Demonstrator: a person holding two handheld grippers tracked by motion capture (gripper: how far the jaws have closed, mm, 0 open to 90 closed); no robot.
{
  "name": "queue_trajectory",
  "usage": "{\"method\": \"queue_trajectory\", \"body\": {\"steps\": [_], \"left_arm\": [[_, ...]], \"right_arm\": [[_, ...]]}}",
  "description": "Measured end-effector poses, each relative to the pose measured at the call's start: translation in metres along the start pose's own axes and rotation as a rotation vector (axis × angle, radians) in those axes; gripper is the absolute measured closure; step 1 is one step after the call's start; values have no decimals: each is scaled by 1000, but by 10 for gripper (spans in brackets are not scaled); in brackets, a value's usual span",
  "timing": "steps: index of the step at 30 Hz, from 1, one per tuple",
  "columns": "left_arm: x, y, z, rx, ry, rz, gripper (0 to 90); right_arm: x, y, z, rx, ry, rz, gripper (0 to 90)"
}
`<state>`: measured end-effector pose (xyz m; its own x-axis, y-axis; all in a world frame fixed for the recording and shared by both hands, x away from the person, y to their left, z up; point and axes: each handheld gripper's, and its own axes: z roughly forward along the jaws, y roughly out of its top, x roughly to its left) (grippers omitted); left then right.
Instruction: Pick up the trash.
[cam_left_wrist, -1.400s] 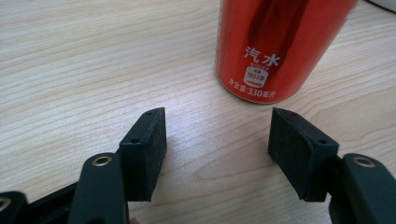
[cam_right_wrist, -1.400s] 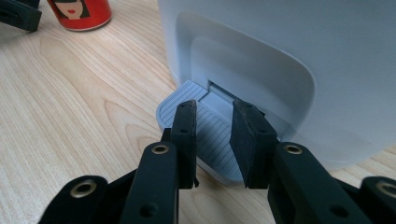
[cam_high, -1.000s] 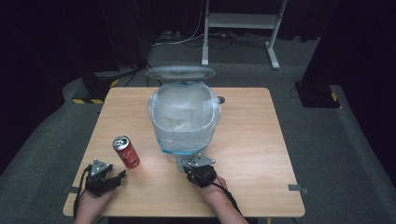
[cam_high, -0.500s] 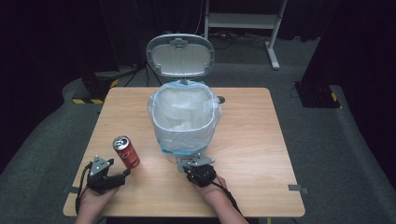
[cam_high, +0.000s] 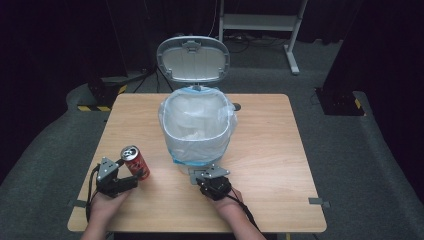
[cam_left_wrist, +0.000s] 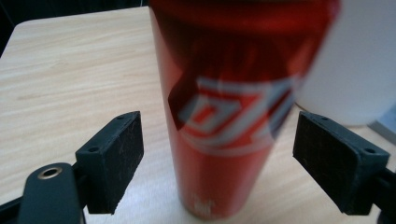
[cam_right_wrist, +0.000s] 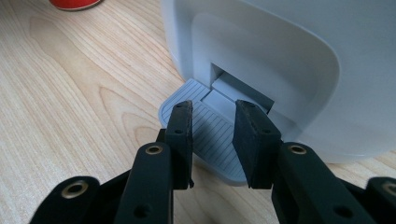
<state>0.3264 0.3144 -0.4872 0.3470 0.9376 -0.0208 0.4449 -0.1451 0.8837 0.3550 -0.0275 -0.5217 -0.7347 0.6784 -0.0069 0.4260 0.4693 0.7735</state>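
A red drink can is seen standing upright on the desk near its front left corner, between the pads of the left gripper. In the left gripper view the can is flanked by the two black pads, with a clear gap on each side, so nothing is gripped; the jaws have just been opening and are spread wide. A white pedal bin, lined with a clear bag, is placed at the middle of the desk, nearer the front edge than the back, and its lid is raised upright behind it, beyond the back edge. The right gripper is held at the front of the bin, its jaws resting on the grey ribbed pedal at the foot of the bin. These jaws are set narrowly apart, and no object is clamped between them; the pads lie on top of the pedal. The can's base is caught at the top left corner of the right gripper view.
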Motion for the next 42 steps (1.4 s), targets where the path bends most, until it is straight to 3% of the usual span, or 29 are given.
{"method": "queue_trajectory", "body": {"steps": [4,13,19,22,36,42], "left_arm": [[-1,5,6,-8,5,-5,165],[-14,11,10,-35,20,42,190],[-9,11,6,-80,33,14,330],[-6,10,4,-83,19,2,334],[-2,16,-37,-202,6,-7,336],[-9,23,-47,-245,11,7,336]], "right_arm": [[-1,0,0,-1,4,3,676],[0,0,0,-1,2,5,677],[-1,0,0,-2,8,13,677],[-1,0,0,-4,8,13,677],[0,0,0,-4,2,8,676],[0,0,0,-4,2,8,676]]}}
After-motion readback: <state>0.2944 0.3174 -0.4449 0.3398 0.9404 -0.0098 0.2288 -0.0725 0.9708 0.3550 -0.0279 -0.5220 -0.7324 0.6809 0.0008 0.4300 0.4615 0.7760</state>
